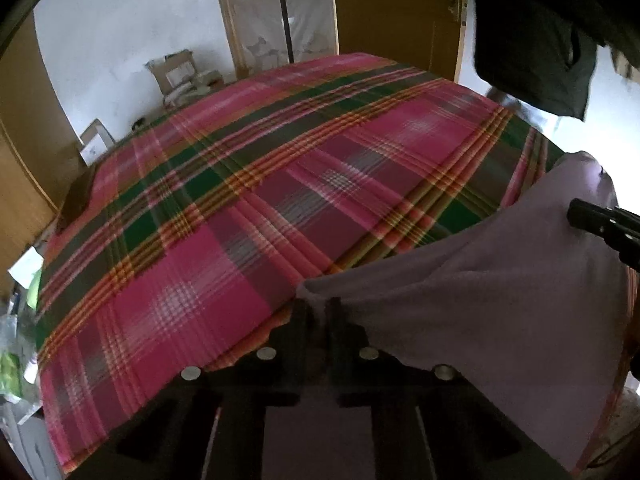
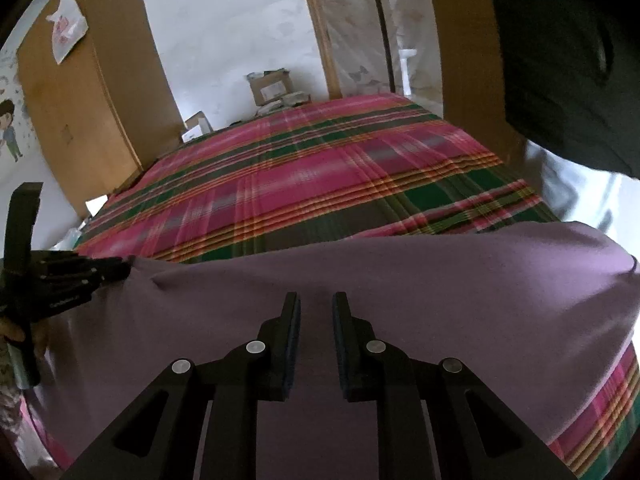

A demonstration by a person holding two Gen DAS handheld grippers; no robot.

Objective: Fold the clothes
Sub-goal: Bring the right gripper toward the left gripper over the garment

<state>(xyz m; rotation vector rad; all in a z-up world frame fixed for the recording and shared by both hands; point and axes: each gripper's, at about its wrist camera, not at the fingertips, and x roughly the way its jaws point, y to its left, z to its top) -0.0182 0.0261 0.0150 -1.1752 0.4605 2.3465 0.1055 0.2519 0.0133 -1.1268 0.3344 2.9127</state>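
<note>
Pinching the purple cloth [image 2: 400, 280] at its corner on the bed [image 1: 240, 200], the left gripper [image 1: 318, 312] should lift evenly while the right gripper [image 2: 316, 312] hovers narrowly parted, empty.

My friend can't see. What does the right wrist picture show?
A purple garment lies on a bed with a pink and green plaid cover. The right gripper hovers over it, fingers apart, while the left gripper pinches its left edge.

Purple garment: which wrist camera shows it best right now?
The right wrist view: the purple garment spans the frame across the plaid bedspread. The left wrist view shows only its corner, pinched in the left gripper.
</note>
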